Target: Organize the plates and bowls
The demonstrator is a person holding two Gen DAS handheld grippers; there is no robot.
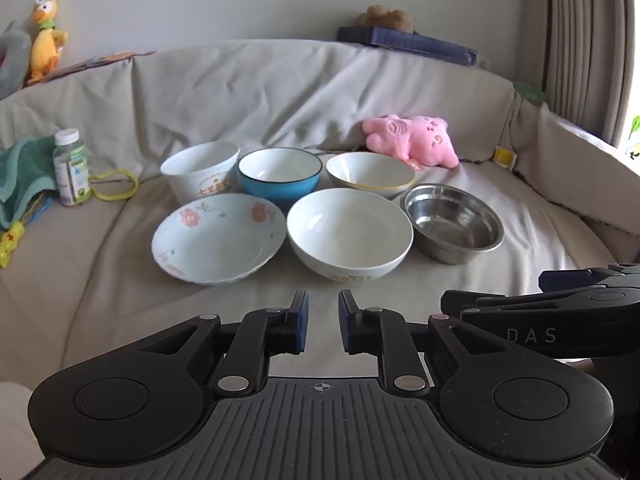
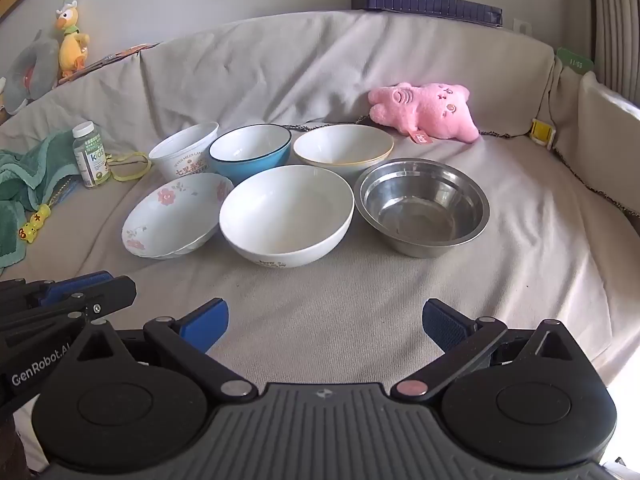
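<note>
Several empty bowls stand in two rows on a cloth-covered sofa seat (image 1: 100, 280). The front row holds a floral shallow bowl (image 1: 218, 238), a plain white bowl (image 1: 349, 232) and a steel bowl (image 1: 452, 222). Behind them are a white printed tub (image 1: 200, 170), a blue bowl (image 1: 280, 176) and a gold-rimmed white bowl (image 1: 370, 174). My left gripper (image 1: 323, 304) hovers just short of the front row, nearly closed with nothing between its pads. My right gripper (image 2: 325, 316) is spread wide and empty, nearer than the white bowl (image 2: 286, 212) and steel bowl (image 2: 422, 204).
A pink plush toy (image 1: 412, 140) lies behind the bowls at the right. To the left are a small bottle (image 1: 72, 168), a yellow loop and a green towel (image 1: 20, 176). The sofa's backrest and right armrest (image 2: 608, 128) enclose the seat.
</note>
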